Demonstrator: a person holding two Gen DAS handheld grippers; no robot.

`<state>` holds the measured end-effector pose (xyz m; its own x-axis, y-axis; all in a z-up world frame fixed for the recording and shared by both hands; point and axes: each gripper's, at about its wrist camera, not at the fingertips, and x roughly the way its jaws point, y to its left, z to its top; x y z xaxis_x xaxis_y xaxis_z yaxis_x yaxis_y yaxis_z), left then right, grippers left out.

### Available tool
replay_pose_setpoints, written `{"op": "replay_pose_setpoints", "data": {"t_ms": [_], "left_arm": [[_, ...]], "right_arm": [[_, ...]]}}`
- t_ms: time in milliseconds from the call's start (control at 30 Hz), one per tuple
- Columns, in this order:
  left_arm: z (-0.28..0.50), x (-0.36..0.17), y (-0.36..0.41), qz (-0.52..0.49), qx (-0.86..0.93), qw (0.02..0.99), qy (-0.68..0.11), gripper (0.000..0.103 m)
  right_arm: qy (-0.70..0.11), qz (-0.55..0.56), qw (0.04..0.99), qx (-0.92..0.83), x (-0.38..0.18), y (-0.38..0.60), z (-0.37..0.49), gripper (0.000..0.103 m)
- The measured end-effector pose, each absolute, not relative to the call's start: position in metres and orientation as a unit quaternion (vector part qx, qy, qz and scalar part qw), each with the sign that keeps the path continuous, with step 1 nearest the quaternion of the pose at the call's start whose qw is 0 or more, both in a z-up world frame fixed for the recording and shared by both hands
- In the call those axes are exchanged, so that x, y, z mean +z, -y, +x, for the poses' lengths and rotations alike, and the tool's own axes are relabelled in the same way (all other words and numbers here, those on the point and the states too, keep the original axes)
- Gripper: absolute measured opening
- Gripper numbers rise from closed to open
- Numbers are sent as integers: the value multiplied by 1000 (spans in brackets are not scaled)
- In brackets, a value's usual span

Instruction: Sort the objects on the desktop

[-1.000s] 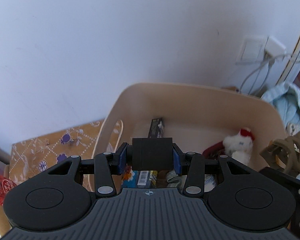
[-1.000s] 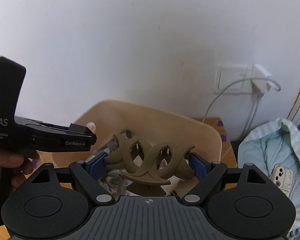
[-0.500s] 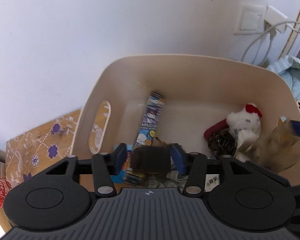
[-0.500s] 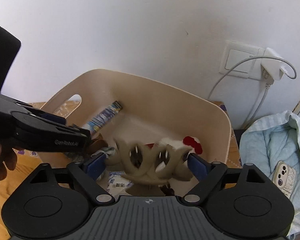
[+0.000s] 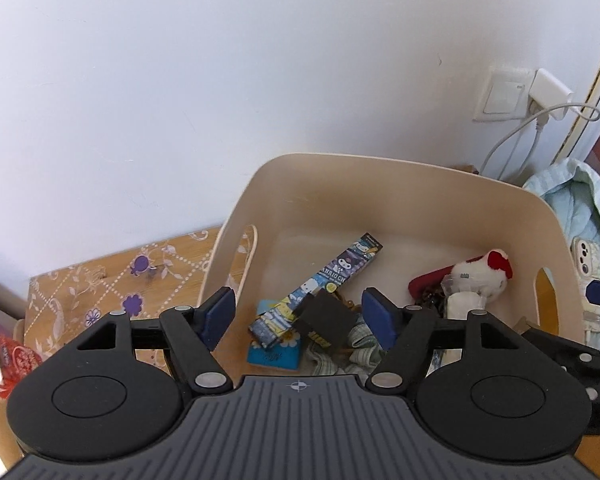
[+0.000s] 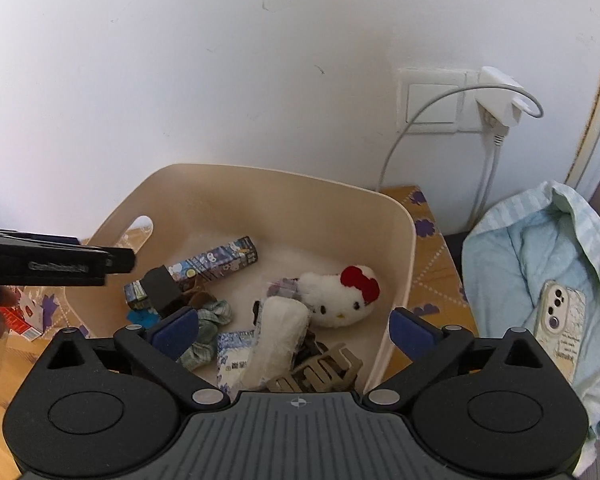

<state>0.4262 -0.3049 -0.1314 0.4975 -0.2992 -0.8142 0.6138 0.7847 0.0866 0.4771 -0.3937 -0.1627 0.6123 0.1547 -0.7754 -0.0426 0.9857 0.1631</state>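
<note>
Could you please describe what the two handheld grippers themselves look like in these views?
Both match. The left gripper and right gripper each have a grey ribbed body with a small crosshair mark, two black round housings with disc insets, black linkage arms with silver rivets, and blue pads on the fingers. Seen from the right wrist, the left gripper's black side bears pale lettering, too blurred to read. No cables or sleeves show.

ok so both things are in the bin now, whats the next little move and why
Probably lift both grippers up and back out of the beige bin. The black block lies loose among the items, free of the left gripper, whose jaws are opening around nothing. The tan hair claw rests on the pile below the right gripper, also opening and empty. Nothing is left to release here.
</note>
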Motion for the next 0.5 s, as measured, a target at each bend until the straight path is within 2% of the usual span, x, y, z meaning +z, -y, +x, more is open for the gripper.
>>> {"op": "replay_pose_setpoints", "data": {"t_ms": [500], "left_arm": [[359,-75,235,183,-292,856,-386,71]], "right_arm": [[-425,39,904,37,-113,360,413,103]]}}
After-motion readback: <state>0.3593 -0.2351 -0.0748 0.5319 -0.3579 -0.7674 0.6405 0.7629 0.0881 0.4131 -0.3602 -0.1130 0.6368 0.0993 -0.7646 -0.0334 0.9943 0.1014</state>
